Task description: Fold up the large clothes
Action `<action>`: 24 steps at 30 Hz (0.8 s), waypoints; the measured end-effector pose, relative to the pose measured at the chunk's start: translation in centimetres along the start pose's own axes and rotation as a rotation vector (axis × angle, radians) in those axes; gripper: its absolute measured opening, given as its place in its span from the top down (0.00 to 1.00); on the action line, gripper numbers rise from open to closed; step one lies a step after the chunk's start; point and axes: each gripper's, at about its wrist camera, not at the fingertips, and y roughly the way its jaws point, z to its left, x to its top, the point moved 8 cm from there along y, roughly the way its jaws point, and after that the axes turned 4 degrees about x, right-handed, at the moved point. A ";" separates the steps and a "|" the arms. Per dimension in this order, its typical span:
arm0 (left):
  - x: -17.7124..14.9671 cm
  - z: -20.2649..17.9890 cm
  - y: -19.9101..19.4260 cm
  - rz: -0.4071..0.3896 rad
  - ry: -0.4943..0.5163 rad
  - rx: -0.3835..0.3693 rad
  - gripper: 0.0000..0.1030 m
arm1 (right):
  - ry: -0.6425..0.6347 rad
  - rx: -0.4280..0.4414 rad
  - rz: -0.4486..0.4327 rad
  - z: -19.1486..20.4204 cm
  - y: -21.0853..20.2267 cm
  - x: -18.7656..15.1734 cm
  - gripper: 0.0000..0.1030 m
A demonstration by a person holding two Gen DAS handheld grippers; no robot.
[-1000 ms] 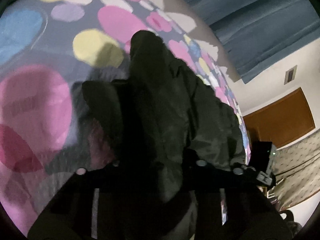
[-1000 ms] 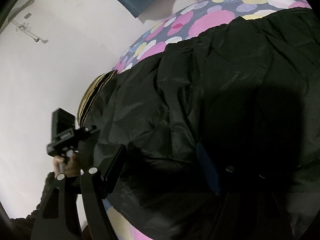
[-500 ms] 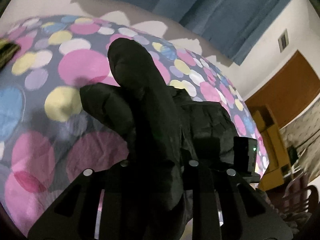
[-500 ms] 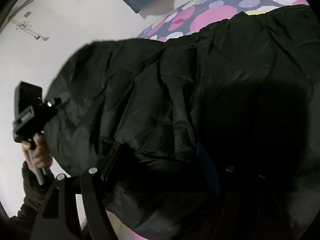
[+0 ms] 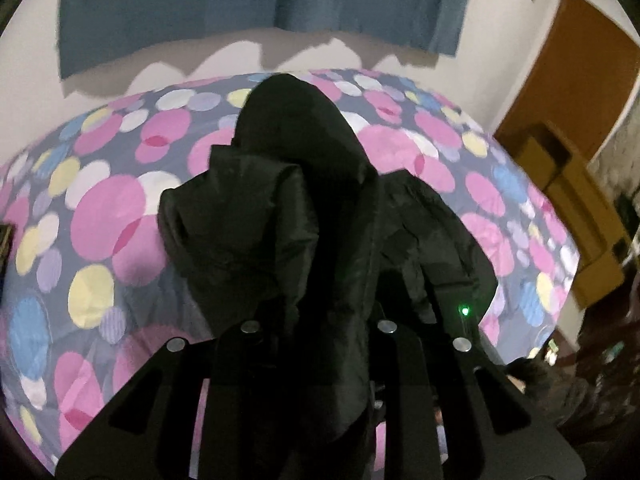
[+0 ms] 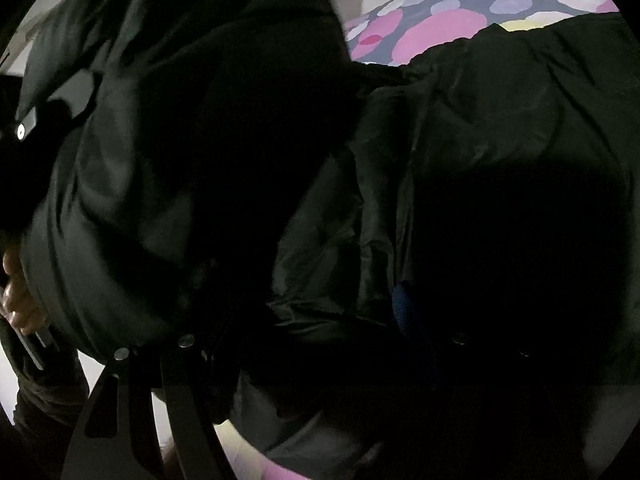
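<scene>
Left wrist view: left gripper [image 5: 316, 344] jaws have just been closing, now pinched on a fold of the black jacket [image 5: 304, 216], held up over the dotted bedspread [image 5: 100, 216]; right wrist view: right gripper [image 6: 320, 340] stands wide, jacket bunched between the fingers, grip unclear in the dark

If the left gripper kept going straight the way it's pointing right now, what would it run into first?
The left gripper is shut on a fold of the black puffy jacket, which bunches directly ahead. Beyond that, probably the bedspread with pink, yellow and blue circles, though depth is unclear.
</scene>
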 end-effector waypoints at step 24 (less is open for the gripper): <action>-1.4 -11.8 7.8 -0.024 0.184 -0.024 0.80 | 0.190 0.219 -0.257 -2.7 -14.2 4.4 0.27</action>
